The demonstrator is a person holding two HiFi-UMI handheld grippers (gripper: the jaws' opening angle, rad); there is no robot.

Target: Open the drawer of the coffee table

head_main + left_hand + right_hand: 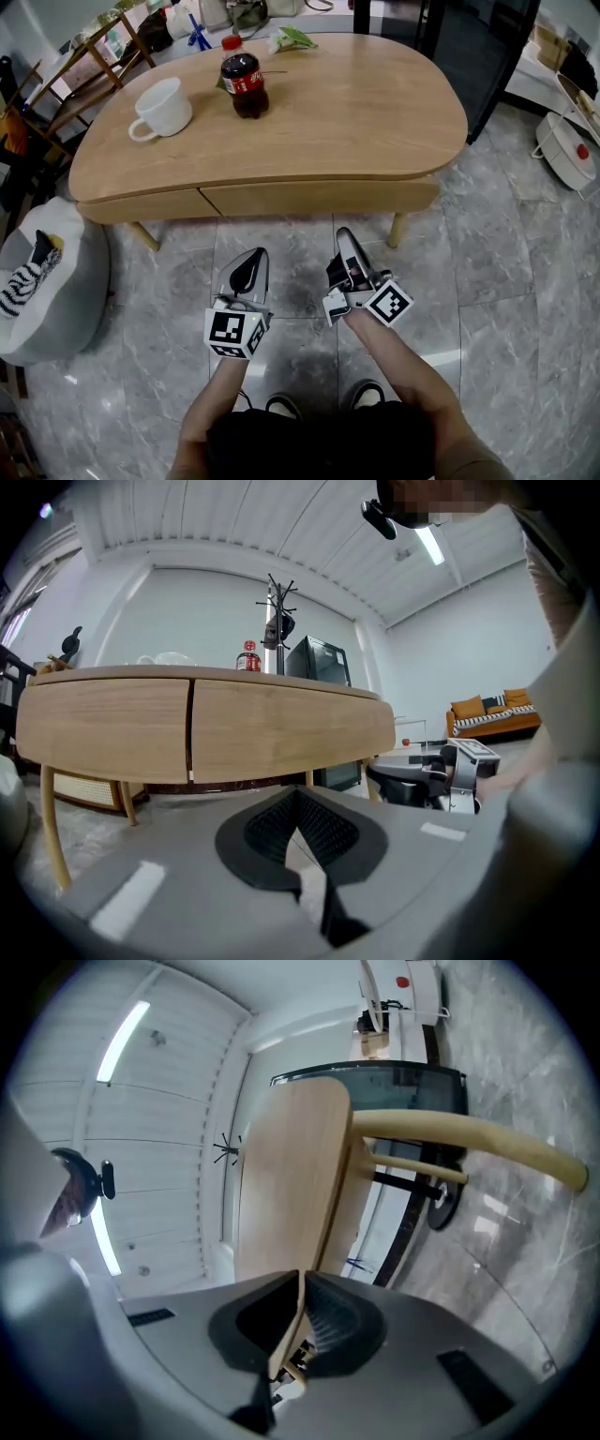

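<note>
Desk, seen from above: the drawer sits shut under its near edge, at 12 o'clock from both tools. Left gripper and right gripper hang over the floor — fingers of each pressed together, empty, well apart from the drawer.

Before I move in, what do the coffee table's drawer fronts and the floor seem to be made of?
Drawer fronts: light wood or wood veneer, matte. Lengthwise grain shows, and no handle is visible.
Floor: grey marble or marble-look tile, polished. It shows pale veining, tile joints and glossy reflections.
</note>
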